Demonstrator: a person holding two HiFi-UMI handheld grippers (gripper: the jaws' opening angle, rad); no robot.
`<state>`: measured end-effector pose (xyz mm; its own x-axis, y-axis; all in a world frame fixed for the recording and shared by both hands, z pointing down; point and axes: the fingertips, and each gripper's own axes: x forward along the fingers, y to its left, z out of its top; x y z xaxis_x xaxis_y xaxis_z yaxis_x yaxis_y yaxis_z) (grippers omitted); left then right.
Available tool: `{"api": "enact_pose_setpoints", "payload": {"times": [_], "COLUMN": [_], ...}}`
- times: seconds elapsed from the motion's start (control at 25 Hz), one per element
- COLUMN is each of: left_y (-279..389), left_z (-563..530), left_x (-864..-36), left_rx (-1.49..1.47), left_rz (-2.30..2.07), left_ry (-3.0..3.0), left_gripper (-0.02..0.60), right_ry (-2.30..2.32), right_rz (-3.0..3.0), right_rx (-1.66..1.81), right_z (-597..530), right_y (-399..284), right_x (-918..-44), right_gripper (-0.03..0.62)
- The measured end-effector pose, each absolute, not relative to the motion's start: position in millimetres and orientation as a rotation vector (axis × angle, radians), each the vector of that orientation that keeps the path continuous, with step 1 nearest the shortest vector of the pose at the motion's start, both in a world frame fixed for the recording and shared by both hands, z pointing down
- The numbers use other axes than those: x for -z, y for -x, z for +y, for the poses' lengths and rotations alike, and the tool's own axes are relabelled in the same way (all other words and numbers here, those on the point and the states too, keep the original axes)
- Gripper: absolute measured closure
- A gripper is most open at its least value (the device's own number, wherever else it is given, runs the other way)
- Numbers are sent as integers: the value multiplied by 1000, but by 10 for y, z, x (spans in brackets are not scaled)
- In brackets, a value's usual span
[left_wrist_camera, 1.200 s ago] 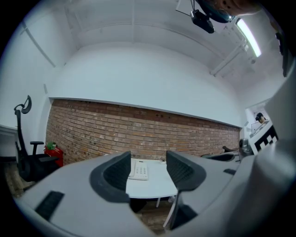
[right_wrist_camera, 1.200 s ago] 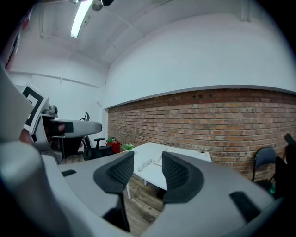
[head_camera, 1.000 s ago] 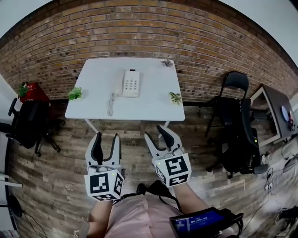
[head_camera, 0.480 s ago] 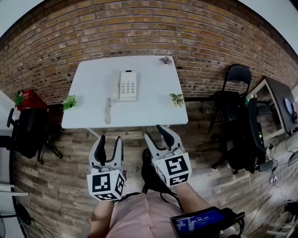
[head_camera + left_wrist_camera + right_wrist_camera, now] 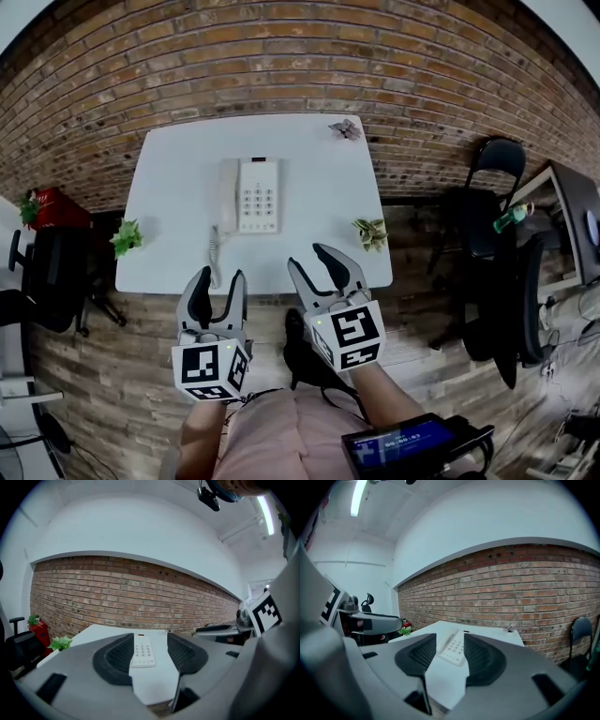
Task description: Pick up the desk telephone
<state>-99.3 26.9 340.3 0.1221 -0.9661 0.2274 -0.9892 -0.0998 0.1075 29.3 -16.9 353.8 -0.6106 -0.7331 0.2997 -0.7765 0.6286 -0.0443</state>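
Desk telephone (image 5: 258, 194): white, lying flat near the middle of the white worktop (image 5: 319, 225), keypad up, handset (image 5: 228, 194) seated along its left side. A coiled cord (image 5: 214, 253) trails from it toward the near edge.

Left gripper (image 5: 217, 281) and right gripper (image 5: 311, 261) are held side by side at the worktop's near edge, well short of the telephone. Both sets of jaws stand partly apart with nothing between the pads; each gripper view shows the telephone through the gap, farther off.

Recommended procedure (judgement):
1. Carry both grippers forward over the worktop, keeping clear of the cord and the small plant (image 5: 371, 232) on the right.
2. Place one gripper on each long side of the base. The body probably exceeds the present gap, so widen the jaws or grip an edge.
3. Lift level, because the handset appears to rest loose.

Markings: no brand or keypad print is legible. The gripper cubes carry only square markers.
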Motion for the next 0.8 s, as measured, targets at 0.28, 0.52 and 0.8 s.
{"api": "enact_pose_setpoints", "payload": {"times": [0.28,0.52,0.8], "left_y": [1177,1296,1504], "left_z": [-550,-965,-1168], "left_x": [-3479,-3487,-3391], "left_rx": [-173,-139,-68], "left_rz": [-1925,-1925,-1910], "left_ry": [-2142,-2121,-2141], "left_gripper": [354,353,354], "right_ry": [-1205,-1186,-1258], "right_rz": [-2579,-2570,-2521], "right_rx": [-319,-322,-280], "right_z": [-951,-1352,-1756], "right_y": [-134,8,109], "right_x": [-3689,-3727,-3617], "right_gripper": [405,405,405]}}
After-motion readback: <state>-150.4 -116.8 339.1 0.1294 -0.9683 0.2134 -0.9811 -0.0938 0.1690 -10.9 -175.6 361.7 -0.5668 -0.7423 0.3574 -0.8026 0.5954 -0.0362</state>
